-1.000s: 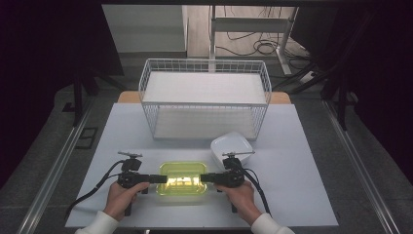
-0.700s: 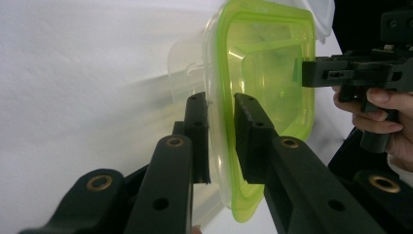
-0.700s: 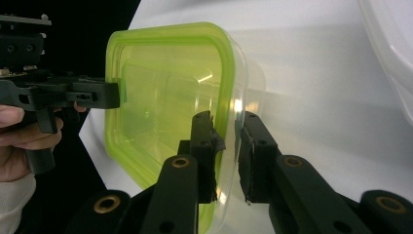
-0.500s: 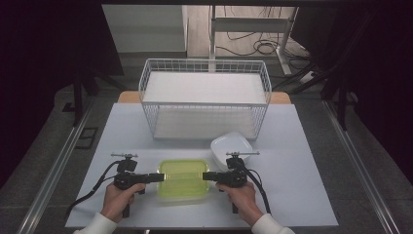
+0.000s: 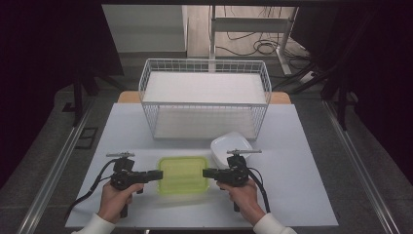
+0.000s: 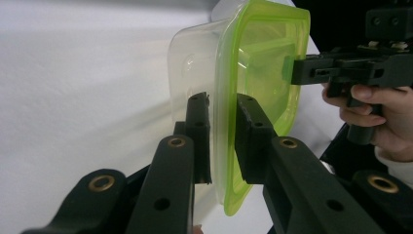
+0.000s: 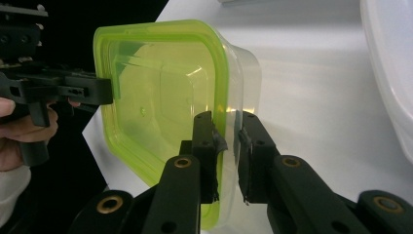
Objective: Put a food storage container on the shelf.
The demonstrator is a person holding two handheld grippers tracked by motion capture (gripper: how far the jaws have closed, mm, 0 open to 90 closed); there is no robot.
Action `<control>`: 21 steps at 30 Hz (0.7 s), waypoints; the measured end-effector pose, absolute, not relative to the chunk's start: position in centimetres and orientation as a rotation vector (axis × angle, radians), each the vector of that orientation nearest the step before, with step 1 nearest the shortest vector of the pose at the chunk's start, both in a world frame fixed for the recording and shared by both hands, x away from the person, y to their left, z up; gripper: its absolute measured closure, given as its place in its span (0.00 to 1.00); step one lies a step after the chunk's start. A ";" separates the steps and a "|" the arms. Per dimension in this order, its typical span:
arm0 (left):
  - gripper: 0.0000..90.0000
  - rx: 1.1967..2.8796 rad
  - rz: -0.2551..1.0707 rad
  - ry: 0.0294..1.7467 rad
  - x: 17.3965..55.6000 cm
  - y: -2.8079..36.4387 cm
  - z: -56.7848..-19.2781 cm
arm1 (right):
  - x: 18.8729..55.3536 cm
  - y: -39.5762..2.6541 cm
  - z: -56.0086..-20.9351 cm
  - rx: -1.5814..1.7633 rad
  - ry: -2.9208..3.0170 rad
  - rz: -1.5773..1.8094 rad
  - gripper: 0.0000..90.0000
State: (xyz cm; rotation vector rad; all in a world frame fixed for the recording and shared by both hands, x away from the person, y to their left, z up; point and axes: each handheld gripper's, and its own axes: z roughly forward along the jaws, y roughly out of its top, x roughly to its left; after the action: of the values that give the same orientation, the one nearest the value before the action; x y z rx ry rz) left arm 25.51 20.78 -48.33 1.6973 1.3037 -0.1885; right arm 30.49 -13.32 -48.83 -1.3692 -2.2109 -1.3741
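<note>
A clear tub with a lime-green lid [image 5: 182,174] sits low at the near middle of the white table [image 5: 302,161]. My left gripper [image 5: 158,174] is shut on its left rim and my right gripper [image 5: 205,173] on its right rim; both sets of jaws have just been closing onto it. In the left gripper view the pads [image 6: 223,105] pinch the lid edge of the tub [image 6: 258,58], with the right gripper [image 6: 297,68] across it. In the right gripper view the pads [image 7: 228,124] clamp the tub [image 7: 160,97] rim, opposite the left gripper [image 7: 109,90].
A white wire basket [image 5: 204,104] stands at the back middle of the table. A white shallow container [image 5: 231,146] lies just behind the right gripper, its edge [image 7: 389,73] showing at the right of the right gripper view. Cables trail from both grippers toward the front edge.
Both grippers have come inward and shut on the tub's two ends. The left end has risen slightly.
</note>
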 end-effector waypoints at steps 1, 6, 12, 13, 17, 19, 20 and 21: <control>0.87 1.697 -0.189 1.300 25.5 20.8 -48.3 | 30.4 -13.3 -48.7 -1.365 -2.218 -1.384 0.87; 0.87 1.691 -0.177 1.278 25.4 20.9 -47.9 | 30.1 -13.2 -47.9 -1.331 -2.275 -1.419 0.87; 0.87 1.703 -0.128 1.253 25.3 20.5 -47.0 | 30.1 -13.5 -47.3 -1.307 -2.294 -1.443 0.87; 0.87 1.699 -0.132 1.251 25.3 20.5 -46.9 | 30.1 -13.5 -47.2 -1.305 -2.299 -1.448 0.87; 0.87 1.696 -0.134 1.247 25.4 20.5 -46.8 | 30.1 -13.6 -46.8 -1.293 -2.328 -1.464 0.87; 0.87 1.699 -0.121 1.243 25.5 20.3 -46.5 | 30.1 -13.6 -46.6 -1.288 -2.340 -1.467 0.87; 0.87 1.702 -0.116 1.239 25.6 20.3 -46.4 | 30.1 -13.7 -46.5 -1.285 -2.345 -1.474 0.87; 0.87 1.703 -0.113 1.235 25.6 20.2 -46.3 | 30.2 -13.7 -46.4 -1.286 -2.343 -1.479 0.87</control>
State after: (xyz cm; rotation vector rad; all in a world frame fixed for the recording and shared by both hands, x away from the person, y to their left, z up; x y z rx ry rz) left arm 25.63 20.18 -46.27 1.7027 1.2349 -0.1134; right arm 30.16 -13.74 -46.38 -1.2860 -2.3433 -1.4793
